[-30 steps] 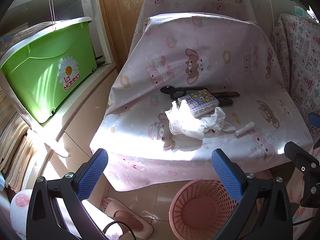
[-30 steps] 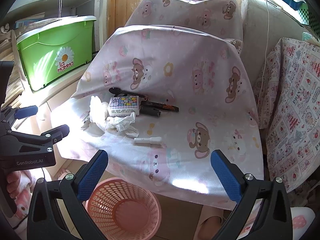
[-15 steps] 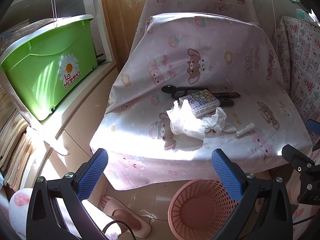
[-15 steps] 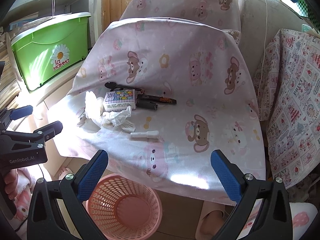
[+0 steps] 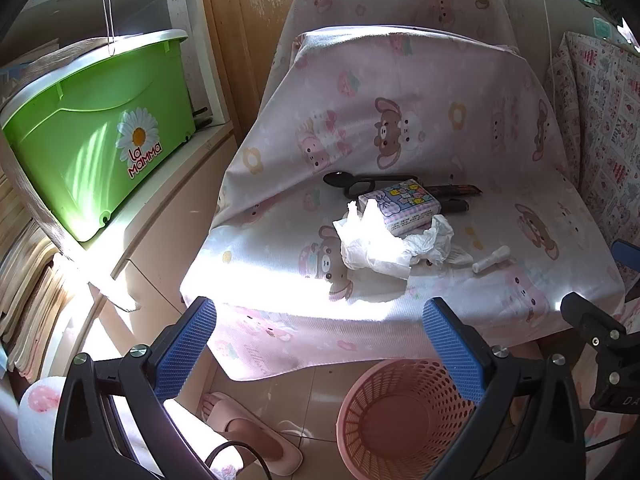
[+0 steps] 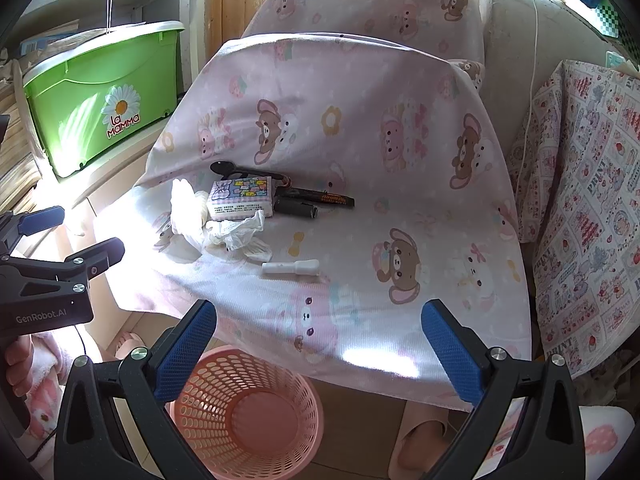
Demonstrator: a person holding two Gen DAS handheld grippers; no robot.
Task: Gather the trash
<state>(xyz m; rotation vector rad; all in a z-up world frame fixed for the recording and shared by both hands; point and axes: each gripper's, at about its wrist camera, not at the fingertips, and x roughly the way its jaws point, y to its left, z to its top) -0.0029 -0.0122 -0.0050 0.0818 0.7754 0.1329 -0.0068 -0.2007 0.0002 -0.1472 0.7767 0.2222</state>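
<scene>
Strong sunlight from the left, big bright patch across the front of a chair [image 5: 400, 120] covered w/ a pink bear-print sheet [image 6: 400, 152]. White shelf unit [image 5: 168, 168] on the left w/ a green La Mamma bin [image 5: 100, 132] on it, wood panel wall [image 5: 248, 32] behind. Beige tile floor [image 5: 304, 400]. Patchwork-print fabric [image 6: 588, 208] draped on the right.

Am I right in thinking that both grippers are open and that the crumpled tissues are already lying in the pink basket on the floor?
Not quite. Both the left gripper and right gripper are open, but the crumpled tissues lie on the covered seat beside the tissue pack; the right wrist view shows nothing inside the pink basket.
</scene>
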